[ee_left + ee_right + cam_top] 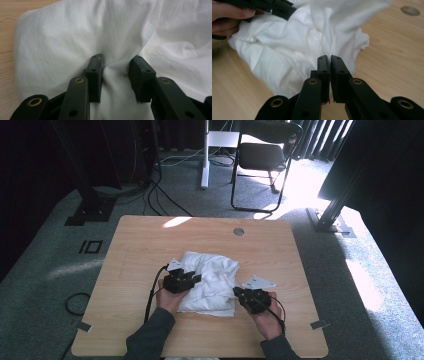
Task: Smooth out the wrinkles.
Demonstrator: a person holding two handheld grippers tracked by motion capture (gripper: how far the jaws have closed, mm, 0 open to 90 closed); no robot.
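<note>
A crumpled white cloth [210, 281] lies on the wooden counter [135, 245], nearer its front edge than its back, about midway between the side edges. The left gripper [115, 71] presses down on the cloth's left part, a ridge of fabric pinched between its jaws. The right gripper [329, 65] sits at the cloth's right front corner, jaws clenched on a thin fold of it.

A crumpled white cloth [210, 281] lies bunched near the middle of the worktop [150, 240]. Its folds rise unevenly.
</note>
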